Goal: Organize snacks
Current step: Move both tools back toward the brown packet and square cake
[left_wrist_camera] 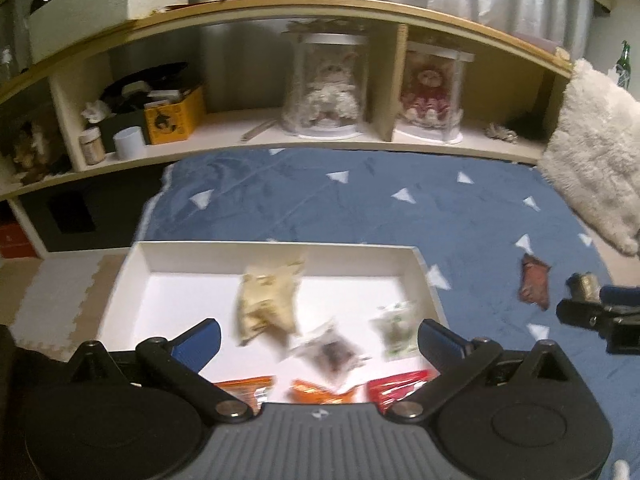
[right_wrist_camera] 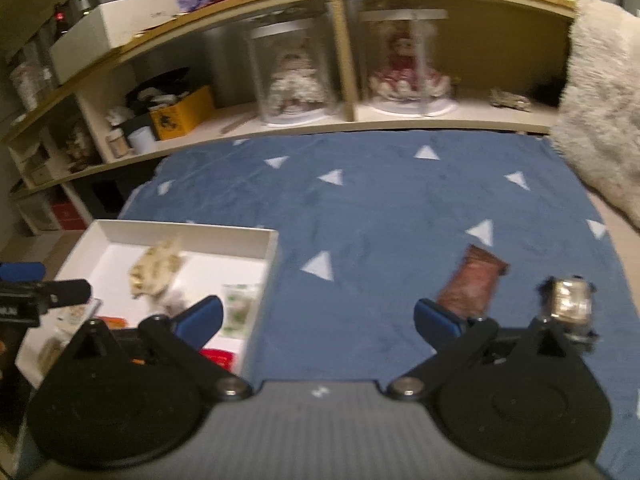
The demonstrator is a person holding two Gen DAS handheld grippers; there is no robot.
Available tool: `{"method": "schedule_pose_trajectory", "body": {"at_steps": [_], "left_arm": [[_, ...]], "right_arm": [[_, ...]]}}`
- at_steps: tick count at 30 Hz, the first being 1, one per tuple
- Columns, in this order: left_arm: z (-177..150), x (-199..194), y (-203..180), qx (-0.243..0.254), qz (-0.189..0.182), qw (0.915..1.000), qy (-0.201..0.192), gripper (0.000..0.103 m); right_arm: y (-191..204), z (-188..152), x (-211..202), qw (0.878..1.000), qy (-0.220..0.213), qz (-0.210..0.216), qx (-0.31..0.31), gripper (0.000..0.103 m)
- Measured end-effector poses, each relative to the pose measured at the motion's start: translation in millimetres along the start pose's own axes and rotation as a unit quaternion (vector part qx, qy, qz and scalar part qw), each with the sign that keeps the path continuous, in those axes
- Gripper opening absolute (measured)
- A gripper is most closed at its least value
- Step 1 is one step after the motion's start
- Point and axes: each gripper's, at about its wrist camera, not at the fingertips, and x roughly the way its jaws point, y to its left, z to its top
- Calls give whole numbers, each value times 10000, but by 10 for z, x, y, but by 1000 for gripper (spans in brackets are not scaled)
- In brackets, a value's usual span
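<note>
Likely light and crinkly: brown snack packet [right_wrist_camera: 472, 284] on the blue blanket [right_wrist_camera: 380, 200], best pinched across its middle. Right gripper [right_wrist_camera: 318, 320] and left gripper [left_wrist_camera: 320, 340] both wide, empty.

Snack packets [left_wrist_camera: 267, 304] lie in the tray [left_wrist_camera: 280, 249], left of two loose snacks [right_wrist_camera: 472, 284].

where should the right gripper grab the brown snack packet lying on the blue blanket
Grip the brown snack packet across its narrow width near the middle, coming down from above. It lies flat on the blue blanket with its length running away from the right gripper, whose open jaws probably span the long edges. The small shiny packet beside it lies apart.
</note>
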Motion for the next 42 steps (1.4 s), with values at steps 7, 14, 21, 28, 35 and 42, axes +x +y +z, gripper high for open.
{"method": "schedule_pose_trajectory", "body": {"at_steps": [7, 14, 21, 28, 35, 42], "left_arm": [[-4, 228, -422, -15, -336, 9994, 104, 103], [-13, 393, -911, 260, -617, 9976, 172, 103], [10, 563, -1379, 394, -880, 9953, 102, 103], [-86, 910, -1891, 746, -1126, 9904, 278, 103], [-172, 1286, -2260, 1134, -1279, 9849, 276, 103], [-70, 1630, -2392, 1152, -1532, 9811, 274, 103]], "right_arm": [[-400, -74, -99, 9993, 7, -361, 134, 102], [-831, -142, -203, 9966, -11, -764, 321, 102], [-1237, -222, -233, 9923, -63, -1136, 483, 102], [-1559, -325, -126, 9867, -174, -1495, 615, 103], [-1822, -336, 59, 9840, -221, -1589, 769, 103], [-2044, -165, 421, 9820, -11, -1467, 1187, 102]]}}
